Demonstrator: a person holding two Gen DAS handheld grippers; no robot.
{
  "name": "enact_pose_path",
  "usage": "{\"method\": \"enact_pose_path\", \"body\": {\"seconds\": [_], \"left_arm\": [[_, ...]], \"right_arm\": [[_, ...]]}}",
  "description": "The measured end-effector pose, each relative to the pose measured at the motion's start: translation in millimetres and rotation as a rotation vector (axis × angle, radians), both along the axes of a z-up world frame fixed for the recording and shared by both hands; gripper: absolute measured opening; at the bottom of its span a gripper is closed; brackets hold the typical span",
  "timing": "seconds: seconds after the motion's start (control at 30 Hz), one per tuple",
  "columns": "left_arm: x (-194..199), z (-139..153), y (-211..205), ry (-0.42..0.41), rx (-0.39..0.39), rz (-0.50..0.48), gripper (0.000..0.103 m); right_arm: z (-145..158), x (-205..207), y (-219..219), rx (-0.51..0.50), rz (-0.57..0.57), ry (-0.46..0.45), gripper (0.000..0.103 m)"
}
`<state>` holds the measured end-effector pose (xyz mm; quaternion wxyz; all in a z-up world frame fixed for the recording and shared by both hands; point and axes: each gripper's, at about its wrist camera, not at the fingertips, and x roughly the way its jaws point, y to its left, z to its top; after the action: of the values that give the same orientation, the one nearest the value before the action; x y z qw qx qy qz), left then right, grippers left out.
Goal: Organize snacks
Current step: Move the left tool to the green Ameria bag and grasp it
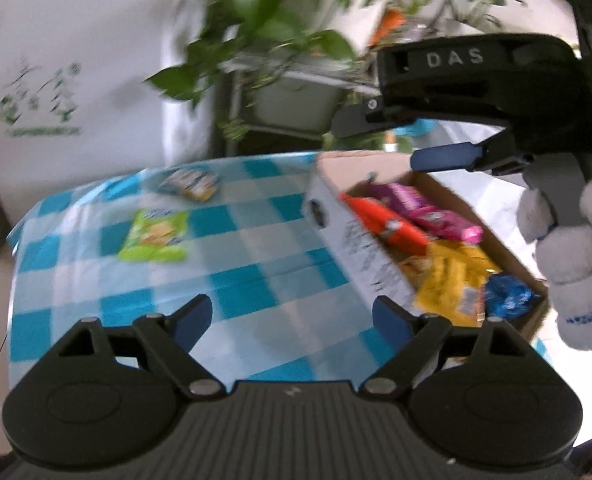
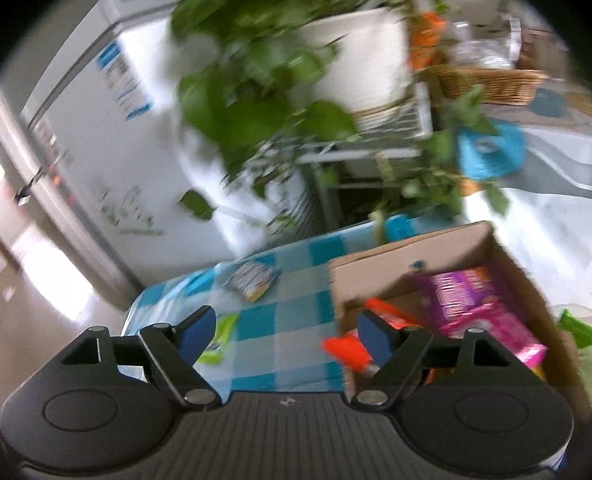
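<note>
A cardboard box stands on the right of the blue-checked table. It holds an orange pack, pink packs, a yellow pack and a blue pack. On the cloth to its left lie a green pack and, farther back, a blue-and-yellow pack. My left gripper is open and empty over the cloth beside the box. My right gripper, held by a gloved hand, is open and empty above the box, near the orange pack.
Behind the table stand a leafy plant in a white pot on a metal rack and a white appliance to the left. A wicker basket sits at the back right. The table's far edge runs just past the blue-and-yellow pack.
</note>
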<state>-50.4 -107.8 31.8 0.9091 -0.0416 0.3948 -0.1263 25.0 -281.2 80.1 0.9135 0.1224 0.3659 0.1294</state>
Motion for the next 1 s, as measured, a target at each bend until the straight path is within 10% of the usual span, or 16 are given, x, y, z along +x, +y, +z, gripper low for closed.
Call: {"method": "enact_pose_path", "body": {"seconds": [0.37,1.0], "left_arm": [[24.0,-10.3,55.0,0.064,0.017,0.191,0.089],[115.7,-35.9,87.8,0.074,0.054,0.110,0.089]], "right_arm": [[-21.3,18.5,67.0,-0.060,0.102,0.044,0.086],[-27.8,47.1,64.2,0.003,0.018,0.063,0.090]]}}
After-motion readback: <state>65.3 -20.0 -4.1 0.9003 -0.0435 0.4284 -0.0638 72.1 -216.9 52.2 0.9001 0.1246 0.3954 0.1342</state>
